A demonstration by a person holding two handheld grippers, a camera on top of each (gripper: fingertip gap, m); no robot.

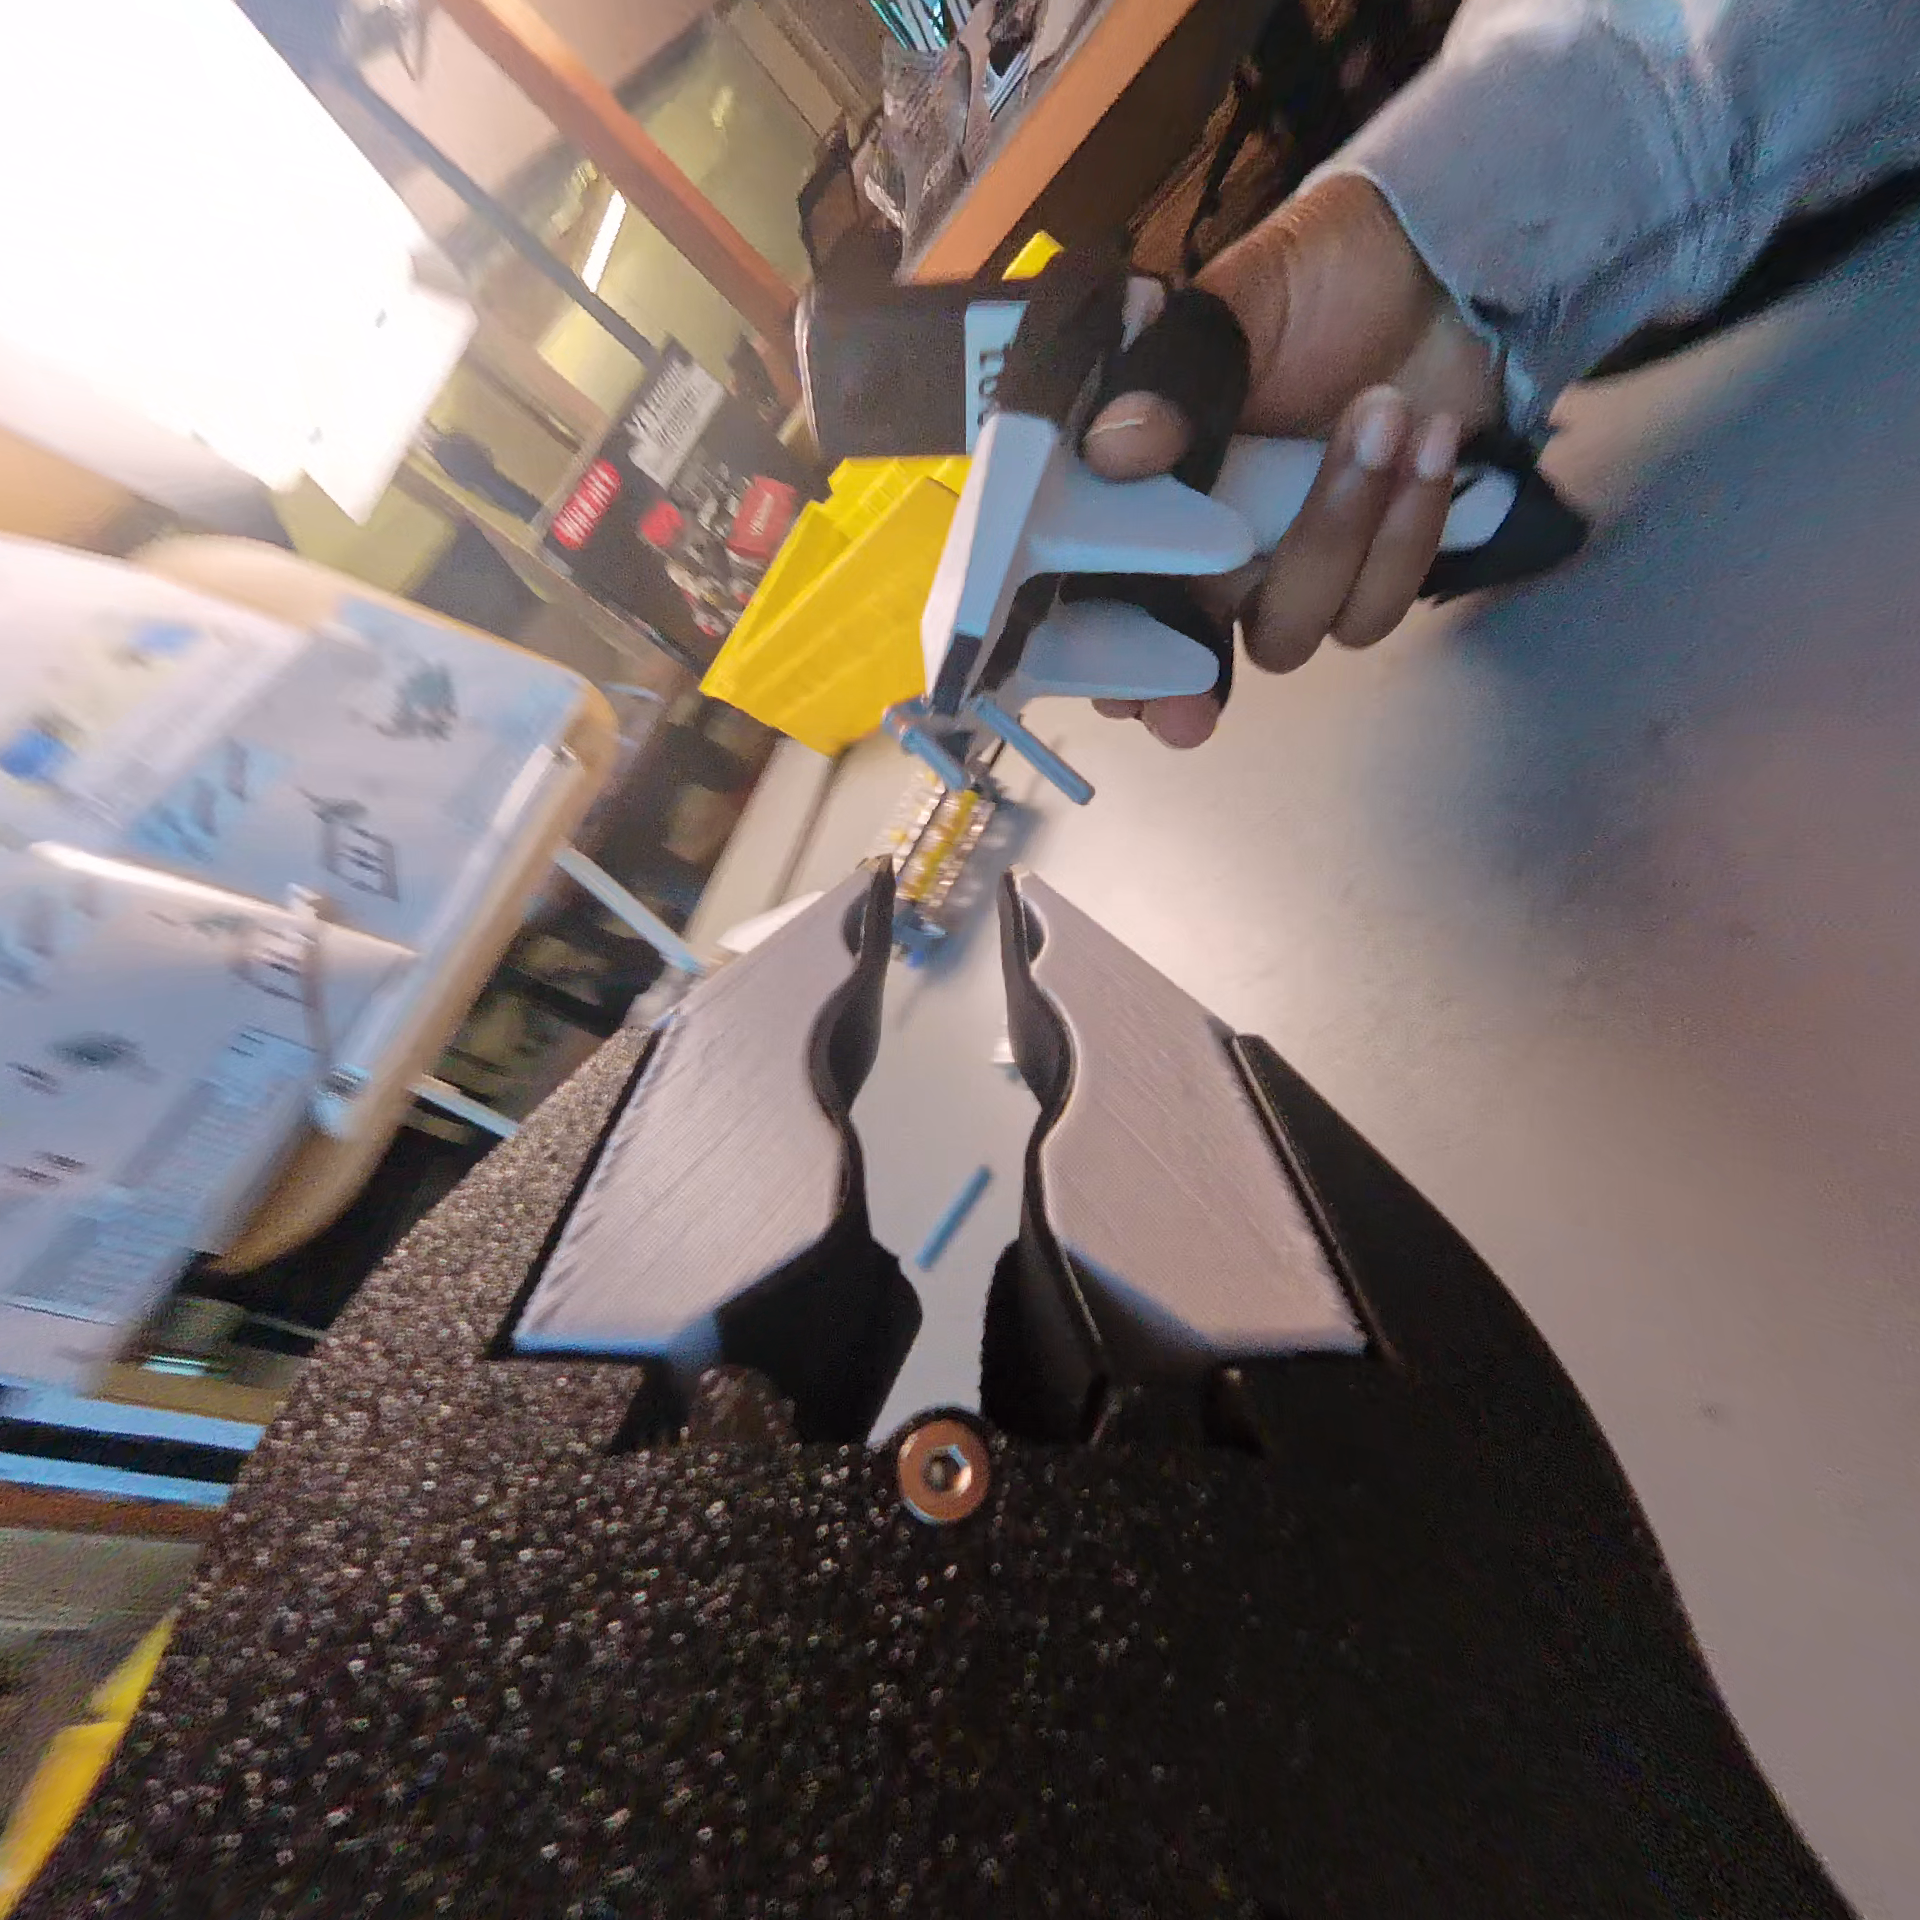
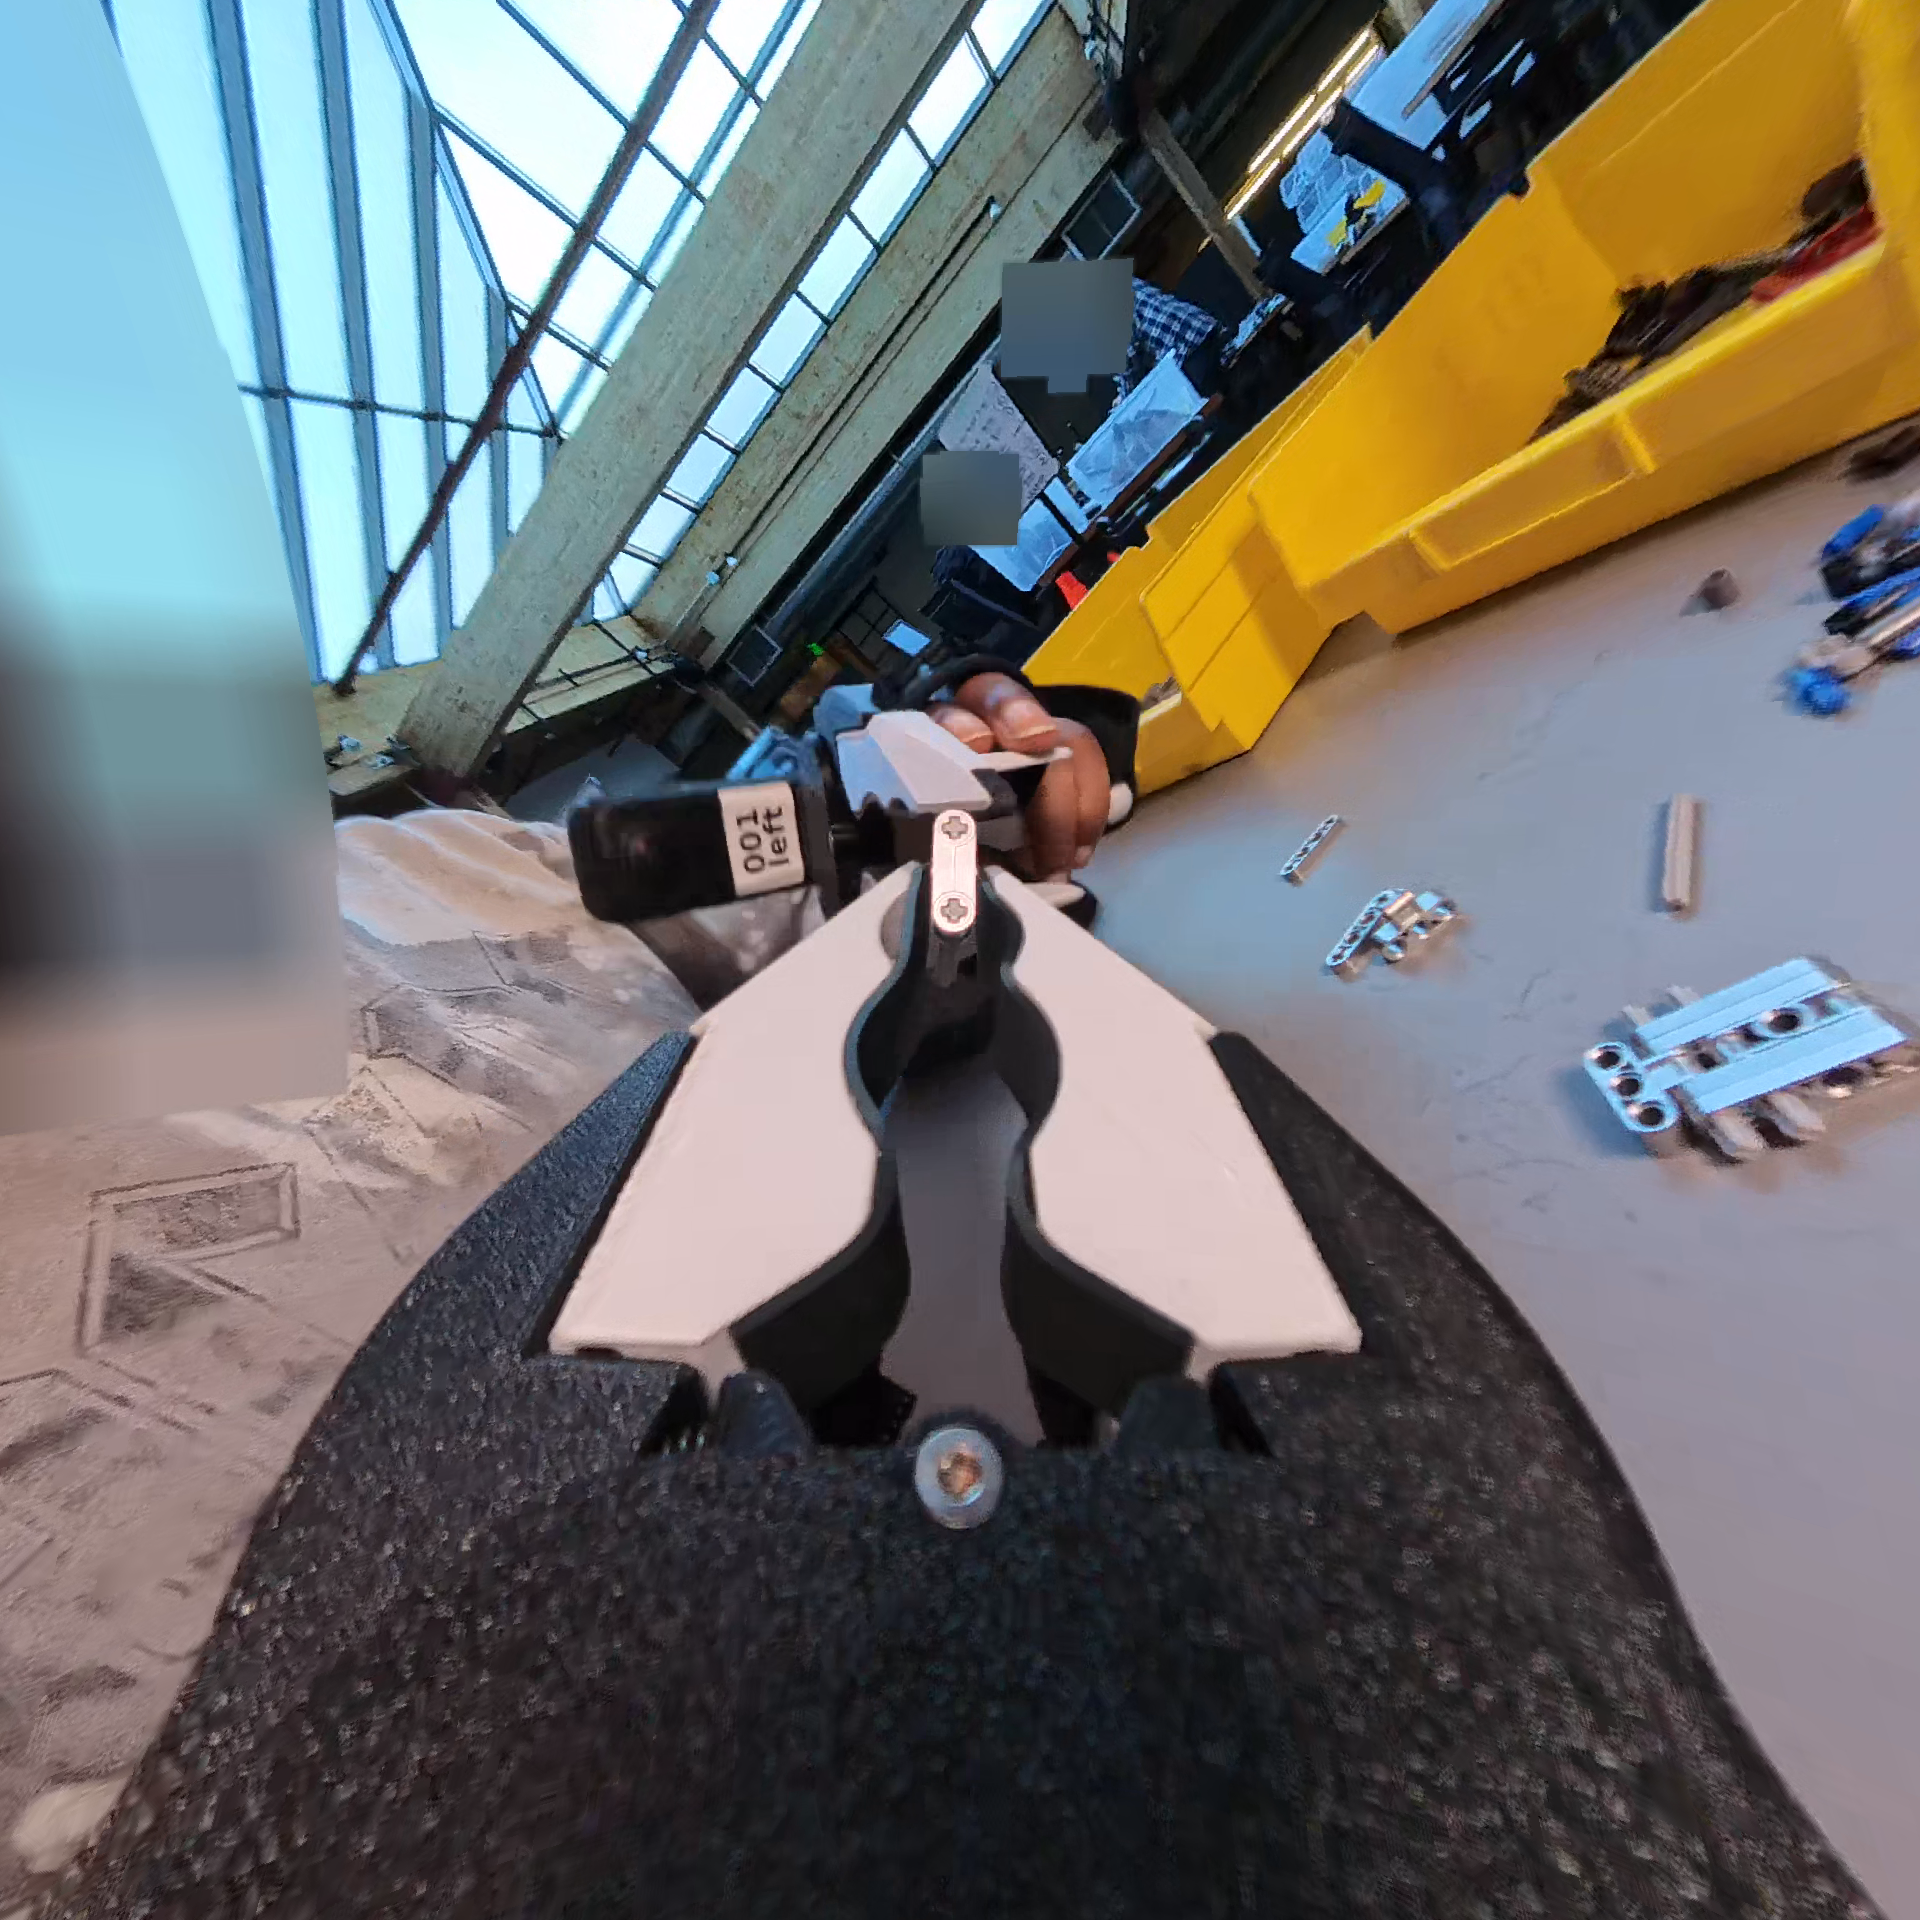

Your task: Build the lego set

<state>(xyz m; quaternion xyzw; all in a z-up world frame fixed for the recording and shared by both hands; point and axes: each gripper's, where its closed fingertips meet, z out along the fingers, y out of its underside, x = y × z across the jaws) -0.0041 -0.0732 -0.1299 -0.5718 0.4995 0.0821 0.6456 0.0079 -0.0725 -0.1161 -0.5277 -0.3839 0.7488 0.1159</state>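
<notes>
In the left wrist view my left gripper (image 1: 943,888) is open above the grey table (image 1: 1455,1039). A small yellow and grey toy assembly (image 1: 940,836) sits just past its fingertips, close to the left pad and with a gap to the right pad. My right gripper (image 2: 954,896) is shut on a short grey two-hole link (image 2: 956,868) that stands up between its pads. In the left wrist view the right gripper (image 1: 961,686) hovers just above the assembly, and two grey axles (image 1: 1039,753) stick out at its tips. The left gripper (image 2: 914,774), held by a hand, shows beyond the link.
Yellow bins (image 2: 1455,468) stand along the table's far side and also show in the left wrist view (image 1: 842,623). Loose grey beams (image 2: 1756,1060) (image 2: 1392,925) and blue parts (image 2: 1870,592) lie on the table. A short grey axle (image 1: 951,1216) lies under my left fingers. A printed box (image 1: 260,831) is at left. My two grippers' fingertips are within a few centimetres of each other.
</notes>
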